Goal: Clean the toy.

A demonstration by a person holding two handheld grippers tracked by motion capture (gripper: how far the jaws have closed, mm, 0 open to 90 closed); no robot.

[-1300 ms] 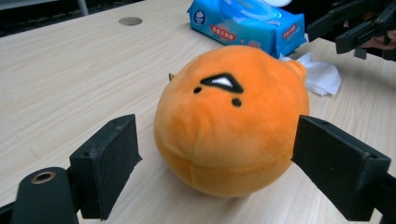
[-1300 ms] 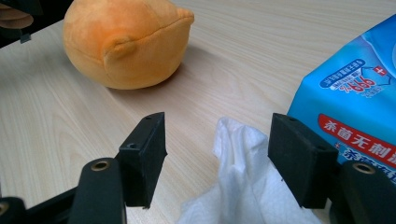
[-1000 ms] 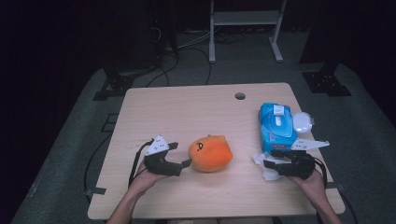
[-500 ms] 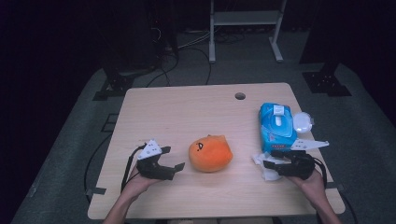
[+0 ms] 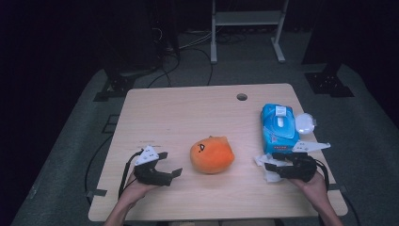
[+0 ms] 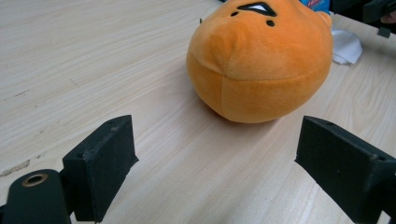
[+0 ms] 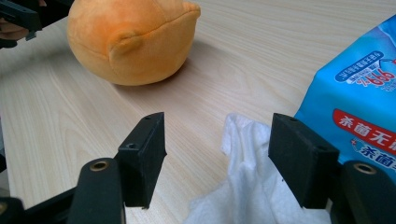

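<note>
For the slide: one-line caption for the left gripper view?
Open left gripper faces the orange plush toy lying on the wooden table.

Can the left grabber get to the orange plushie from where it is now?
Probably yes. The left gripper has its jaws open and empty, having just been opening, and the orange plushie lies right ahead of it with bare table between. The jaws look about as wide as the toy, so it could be a snug fit.

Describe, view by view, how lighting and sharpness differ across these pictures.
High view: the table is lit, its surroundings nearly black. Left gripper view: the orange plush is bright and sharp, with a soft shadow. Right gripper view: the white wipe looks slightly soft up close.
</note>
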